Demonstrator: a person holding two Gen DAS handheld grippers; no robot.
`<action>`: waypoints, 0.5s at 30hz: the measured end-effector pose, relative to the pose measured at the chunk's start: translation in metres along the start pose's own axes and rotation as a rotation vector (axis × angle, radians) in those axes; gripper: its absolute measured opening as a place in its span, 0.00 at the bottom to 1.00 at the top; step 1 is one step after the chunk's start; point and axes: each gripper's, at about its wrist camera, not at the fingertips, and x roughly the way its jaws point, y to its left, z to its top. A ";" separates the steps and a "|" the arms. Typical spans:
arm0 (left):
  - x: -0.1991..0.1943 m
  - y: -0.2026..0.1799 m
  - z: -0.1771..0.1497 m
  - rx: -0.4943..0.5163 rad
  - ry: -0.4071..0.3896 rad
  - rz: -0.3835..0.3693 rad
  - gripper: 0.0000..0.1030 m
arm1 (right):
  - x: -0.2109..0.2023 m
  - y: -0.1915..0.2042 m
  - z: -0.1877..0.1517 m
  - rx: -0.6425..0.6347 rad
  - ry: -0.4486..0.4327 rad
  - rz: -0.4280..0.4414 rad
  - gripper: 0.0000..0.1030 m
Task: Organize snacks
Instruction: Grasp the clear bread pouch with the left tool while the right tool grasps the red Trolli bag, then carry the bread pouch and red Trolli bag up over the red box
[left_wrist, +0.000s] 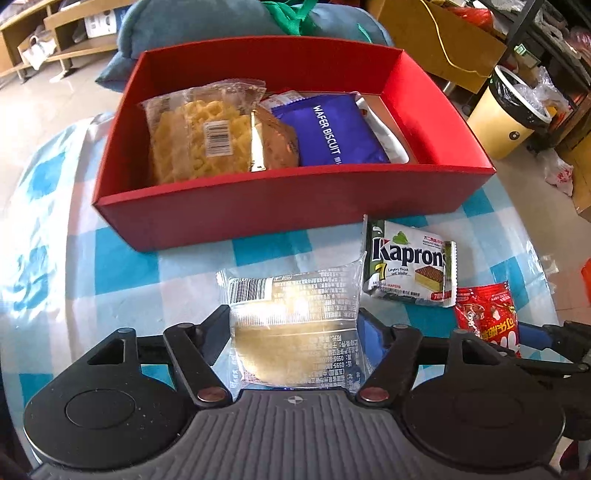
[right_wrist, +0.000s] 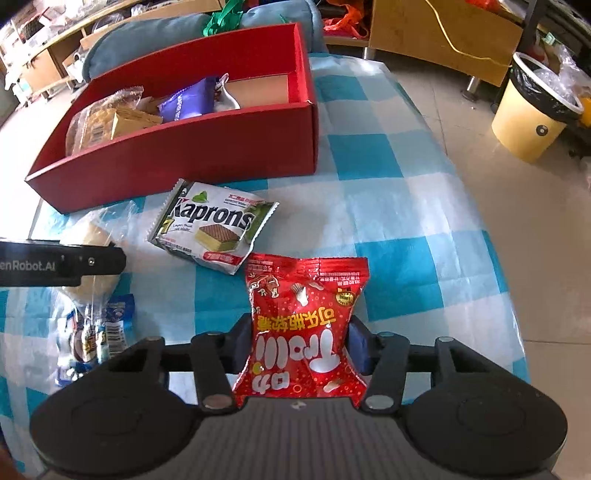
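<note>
- Fingers of the left gripper sit closed against the two sides of a clear-wrapped cake, low in the centre of the left wrist view; whether the pack is lifted off the cloth I cannot tell.
- Right gripper, low centre in its own view, pinches a red candy bag at its waist, its blue pads pressed into both edges.
- At lower left of the right wrist view, a small blue-and-white packet lies on the checked tablecloth.
- Just beyond both held packs lies a Kaprons wafer pack, flat on the cloth, near the box's front wall.
- Farther up, the red box holds a clear bag of yellow snacks at left, a purple wafer biscuit pack at centre; its right end shows bare floor.
- A yellow bin stands on the floor at upper right.
</note>
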 end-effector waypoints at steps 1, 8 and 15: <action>-0.002 0.002 -0.001 -0.003 -0.002 -0.004 0.73 | -0.003 -0.002 -0.001 0.009 -0.005 0.003 0.45; -0.017 0.011 -0.001 -0.018 -0.018 -0.036 0.72 | -0.025 -0.006 -0.007 0.068 -0.054 0.042 0.45; -0.030 0.010 0.002 -0.023 -0.049 -0.070 0.72 | -0.039 0.009 0.009 0.057 -0.116 0.086 0.45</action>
